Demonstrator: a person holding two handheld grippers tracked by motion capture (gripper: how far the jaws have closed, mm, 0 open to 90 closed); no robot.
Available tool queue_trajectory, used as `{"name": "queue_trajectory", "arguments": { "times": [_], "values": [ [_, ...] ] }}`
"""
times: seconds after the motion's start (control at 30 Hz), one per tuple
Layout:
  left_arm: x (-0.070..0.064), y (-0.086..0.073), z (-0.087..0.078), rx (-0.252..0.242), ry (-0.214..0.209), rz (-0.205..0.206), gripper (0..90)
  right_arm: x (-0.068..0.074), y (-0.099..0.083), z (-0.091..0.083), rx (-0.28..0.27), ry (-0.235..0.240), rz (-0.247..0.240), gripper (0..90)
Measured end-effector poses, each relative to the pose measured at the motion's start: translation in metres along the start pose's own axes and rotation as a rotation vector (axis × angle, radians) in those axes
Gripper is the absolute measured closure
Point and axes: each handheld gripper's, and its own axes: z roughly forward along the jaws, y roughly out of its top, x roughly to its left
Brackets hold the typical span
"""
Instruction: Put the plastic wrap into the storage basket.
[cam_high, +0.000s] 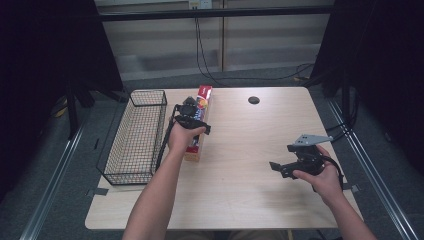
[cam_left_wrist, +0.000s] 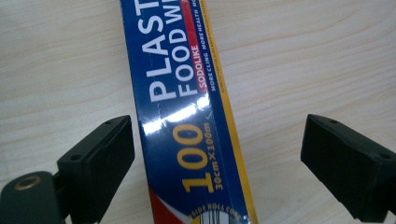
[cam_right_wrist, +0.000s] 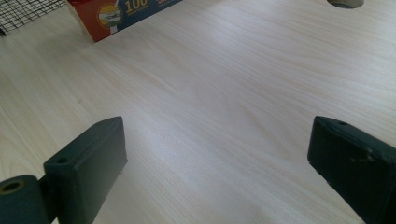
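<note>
Where the right gripper (cam_high: 282, 167) hangs low over bare table (cam_high: 250, 145) near the person, its jaws stand wide apart, holding nothing. Farther off, the left gripper (cam_left_wrist: 217, 156) straddles the plastic wrap box (cam_left_wrist: 187, 116), jaws wide, gripping nothing. The box lies flat beside the wire basket (cam_high: 135, 140).

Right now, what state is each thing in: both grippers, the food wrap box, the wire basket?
left gripper: open, jaws either side of the box, not closed on it.
right gripper: open, over bare table, holding nothing.
plastic food wrap box: lying flat on the table, beside the basket.
wire basket: upright, nothing in it.
</note>
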Motion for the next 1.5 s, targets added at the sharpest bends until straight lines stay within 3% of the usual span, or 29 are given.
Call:
{"name": "queue_trajectory", "arguments": {
  "times": [0.27,0.5,0.57,0.6,0.8,0.87,0.9,1.13,1.3,1.5],
  "values": [
    [0.008,0.004,0.007,-0.006,0.029,-0.015,15.1,0.0,0.0,-0.001,-0.008,0.004,0.003,4.2],
    [0.009,0.006,0.012,0.006,0.038,-0.043,22.1,-0.001,0.0,-0.001,-0.01,0.007,0.002,4.2],
    [0.01,0.006,0.013,0.01,0.051,-0.029,25.0,-0.001,0.001,-0.001,-0.012,0.01,0.008,4.2],
    [0.01,0.006,0.014,0.001,0.052,-0.045,25.0,-0.001,0.001,-0.001,-0.012,0.01,0.008,4.2],
    [0.008,0.007,0.019,0.004,0.064,-0.041,28.2,-0.001,0.001,-0.002,-0.022,0.007,0.011,4.2],
    [0.009,0.006,0.022,0.027,0.07,-0.032,30.3,-0.002,0.001,-0.002,-0.022,0.01,0.01,4.2],
    [0.008,0.006,0.023,0.022,0.066,-0.049,31.8,-0.002,0.001,-0.002,-0.024,0.011,0.014,4.2],
    [0.008,0.006,0.022,0.027,0.06,-0.067,36.4,-0.002,0.001,-0.002,-0.027,0.017,0.018,4.2],
    [0.005,0.006,0.021,0.033,0.086,-0.097,38.6,-0.003,0.001,-0.002,-0.031,0.019,0.017,4.2],
    [0.004,0.002,0.018,0.05,0.094,-0.1,39.7,-0.003,0.001,-0.002,-0.029,0.017,0.02,4.2]
  ]
}}
